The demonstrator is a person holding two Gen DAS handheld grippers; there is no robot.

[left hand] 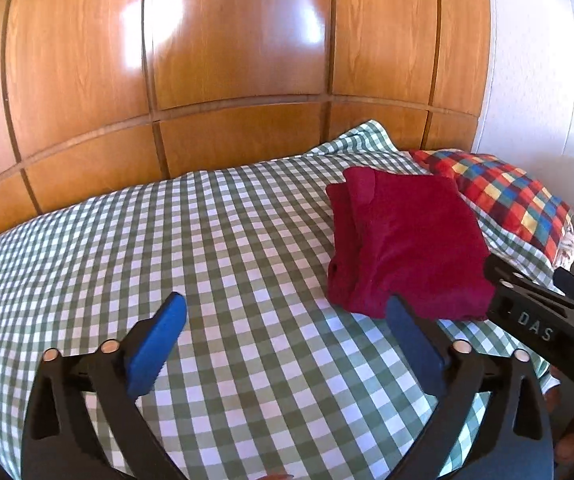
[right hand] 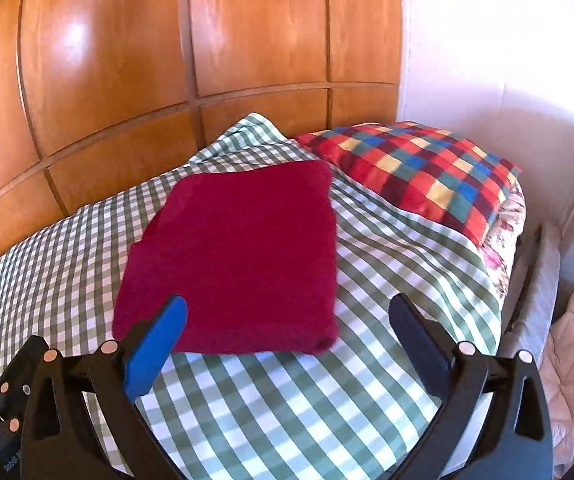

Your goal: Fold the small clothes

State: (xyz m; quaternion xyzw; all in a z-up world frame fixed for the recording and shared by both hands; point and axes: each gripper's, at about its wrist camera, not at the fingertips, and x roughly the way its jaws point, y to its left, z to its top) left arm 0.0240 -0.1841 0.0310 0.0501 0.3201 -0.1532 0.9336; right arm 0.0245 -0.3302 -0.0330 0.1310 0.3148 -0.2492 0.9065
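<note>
The red garment (right hand: 239, 256) is laid folded flat on the checked bed (right hand: 387, 280), near the pillow (right hand: 419, 176). The left tongs (left hand: 287, 344) and right tongs (right hand: 287, 344) are spread wide and empty, the fold seemingly judged complete.

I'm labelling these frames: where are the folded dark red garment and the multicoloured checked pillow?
Folded dark red garment (right hand: 243, 256): right wrist view, middle of top layer.
Multicoloured checked pillow (right hand: 419, 176): right wrist view, middle of top face.

You see a matt, soft red cloth (right hand: 239, 256) on a checked cotton sheet (right hand: 287, 400), glossy wood panels (right hand: 127, 60) behind, and matt black plastic grippers.
</note>
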